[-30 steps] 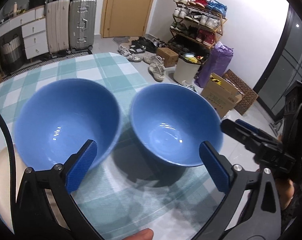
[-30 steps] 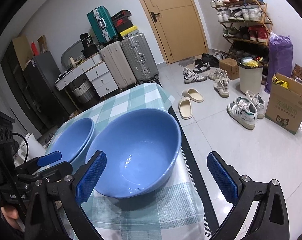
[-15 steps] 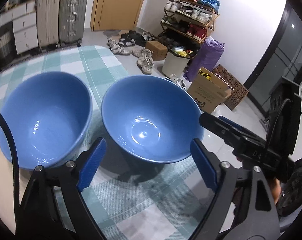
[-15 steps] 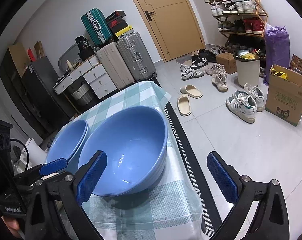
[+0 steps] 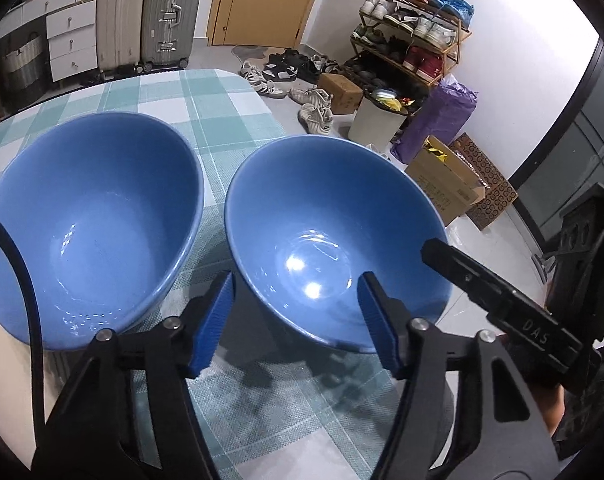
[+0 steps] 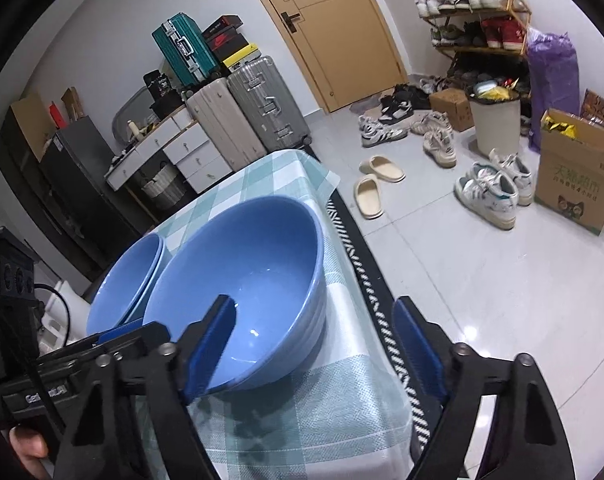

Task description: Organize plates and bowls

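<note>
Left wrist view: left gripper [image 5: 296, 314], jaws just closing, straddles the near rim of the right bowl [image 5: 333, 240] without pressing it. Right gripper [image 6: 315, 344], also closing, grasps nothing.

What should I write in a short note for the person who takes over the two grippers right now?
Left gripper: open, jaws have just been closing, astride the near rim of the right blue bowl.
Right gripper: open, also just closing, astride the same bowl's rim at the table's edge.
Left blue bowl stands beside it on the checked tablecloth.
Done: nothing gripped or stacked.
Left: grip, lift, nest the bowls.
</note>
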`<action>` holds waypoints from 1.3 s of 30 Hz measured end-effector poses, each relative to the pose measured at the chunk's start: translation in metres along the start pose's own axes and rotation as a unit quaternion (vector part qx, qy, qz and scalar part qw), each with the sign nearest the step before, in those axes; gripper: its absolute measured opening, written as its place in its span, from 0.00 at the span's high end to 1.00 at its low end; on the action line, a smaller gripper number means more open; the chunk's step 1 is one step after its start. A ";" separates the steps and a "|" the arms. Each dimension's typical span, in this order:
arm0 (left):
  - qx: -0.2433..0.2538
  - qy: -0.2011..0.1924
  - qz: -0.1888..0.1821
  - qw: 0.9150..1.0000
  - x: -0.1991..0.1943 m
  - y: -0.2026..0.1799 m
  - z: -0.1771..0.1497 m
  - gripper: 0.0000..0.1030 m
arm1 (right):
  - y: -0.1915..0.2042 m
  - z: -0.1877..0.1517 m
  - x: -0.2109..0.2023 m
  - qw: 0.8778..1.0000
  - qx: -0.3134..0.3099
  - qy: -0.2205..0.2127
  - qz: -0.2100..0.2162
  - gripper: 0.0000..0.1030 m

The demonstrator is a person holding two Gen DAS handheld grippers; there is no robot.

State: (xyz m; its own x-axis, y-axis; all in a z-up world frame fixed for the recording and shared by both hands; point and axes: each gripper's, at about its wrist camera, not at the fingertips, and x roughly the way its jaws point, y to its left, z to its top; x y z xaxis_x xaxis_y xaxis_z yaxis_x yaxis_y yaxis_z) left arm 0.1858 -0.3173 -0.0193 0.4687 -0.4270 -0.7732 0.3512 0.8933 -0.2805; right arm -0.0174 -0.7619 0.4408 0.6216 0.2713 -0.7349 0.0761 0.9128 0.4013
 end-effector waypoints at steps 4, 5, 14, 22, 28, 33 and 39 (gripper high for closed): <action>0.006 -0.001 0.004 1.000 0.006 0.001 -0.001 0.52 | 0.002 -0.003 0.004 1.000 -0.005 -0.001 0.006 0.31; 0.006 0.000 0.004 1.000 0.007 0.001 0.000 0.56 | 0.003 -0.003 0.005 1.000 -0.006 -0.002 0.008 0.35; 0.003 -0.003 0.016 1.000 0.011 0.009 0.001 0.71 | 0.008 -0.008 0.011 1.000 -0.019 -0.011 0.018 0.60; 0.020 -0.010 0.029 0.999 0.010 0.006 0.002 0.72 | 0.007 -0.007 0.008 0.999 -0.032 -0.021 0.006 0.71; 0.027 -0.021 0.035 0.999 0.003 0.002 0.007 0.72 | 0.012 -0.005 0.007 0.999 -0.043 -0.025 0.002 0.71; 0.031 -0.028 0.036 0.998 -0.006 -0.001 0.008 0.72 | 0.014 -0.004 0.001 0.998 -0.046 -0.032 0.006 0.71; 0.034 -0.042 0.039 0.998 -0.022 -0.005 0.006 0.72 | 0.016 -0.003 -0.005 0.998 -0.048 -0.038 0.013 0.71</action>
State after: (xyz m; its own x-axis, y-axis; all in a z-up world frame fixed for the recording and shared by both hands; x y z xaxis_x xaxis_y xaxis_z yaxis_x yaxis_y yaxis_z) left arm 0.1786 -0.3133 0.0029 0.5630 -0.3690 -0.7396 0.3640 0.9140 -0.1789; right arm -0.0219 -0.7479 0.4496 0.6797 0.2753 -0.6798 -0.0137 0.9315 0.3635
